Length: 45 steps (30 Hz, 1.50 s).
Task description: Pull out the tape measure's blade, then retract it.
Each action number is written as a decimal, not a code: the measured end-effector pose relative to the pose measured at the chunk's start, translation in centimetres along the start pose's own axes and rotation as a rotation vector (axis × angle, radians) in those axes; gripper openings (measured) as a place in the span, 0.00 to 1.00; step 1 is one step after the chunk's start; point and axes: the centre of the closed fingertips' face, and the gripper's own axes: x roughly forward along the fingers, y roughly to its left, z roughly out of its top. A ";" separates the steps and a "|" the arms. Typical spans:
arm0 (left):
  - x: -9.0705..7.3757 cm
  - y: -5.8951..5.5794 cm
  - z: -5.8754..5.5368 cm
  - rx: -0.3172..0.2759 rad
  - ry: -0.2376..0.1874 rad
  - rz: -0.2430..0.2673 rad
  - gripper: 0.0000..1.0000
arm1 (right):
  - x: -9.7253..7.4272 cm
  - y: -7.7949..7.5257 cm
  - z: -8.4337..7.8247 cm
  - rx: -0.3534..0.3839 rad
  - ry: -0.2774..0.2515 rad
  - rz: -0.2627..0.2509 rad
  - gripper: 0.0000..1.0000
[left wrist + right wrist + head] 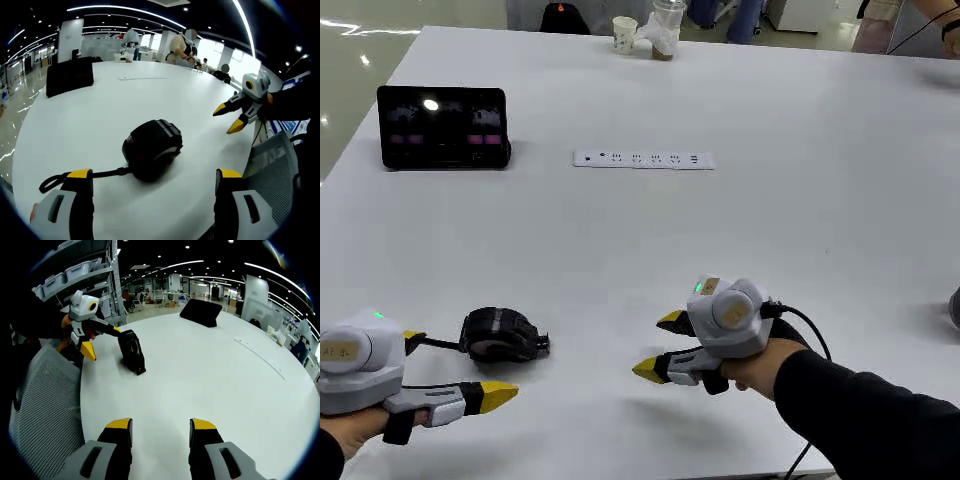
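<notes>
In the head view the tape measure (pixel 502 334) is lying on the table (pixel 740 230) just ahead of the wide-spread left gripper (pixel 460 365), in the left gripper view it (pixel 151 147) is asking for a square clamp on its case, and in the right gripper view the right gripper (pixel 161 423) is hovering wide, well apart.
</notes>
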 end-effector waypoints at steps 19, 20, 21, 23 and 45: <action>-2.5 1.6 -0.2 0.009 0.007 -0.025 0.99 | -5.7 -2.7 -3.8 0.095 -0.006 -0.083 0.64; -2.6 1.6 -0.2 0.001 0.005 -0.028 0.99 | -5.9 -2.7 -4.2 0.091 0.000 -0.085 0.66; -2.8 1.6 -0.2 -0.004 0.000 -0.034 0.99 | -6.2 -2.9 -4.7 0.078 0.008 -0.088 0.67; -2.9 1.6 -0.4 -0.001 0.004 -0.038 0.99 | -6.8 -3.2 -5.5 0.085 0.016 -0.097 0.69; -4.9 2.8 -1.2 0.066 0.028 -0.004 0.99 | -12.1 -4.9 -9.9 0.191 0.005 -0.161 0.90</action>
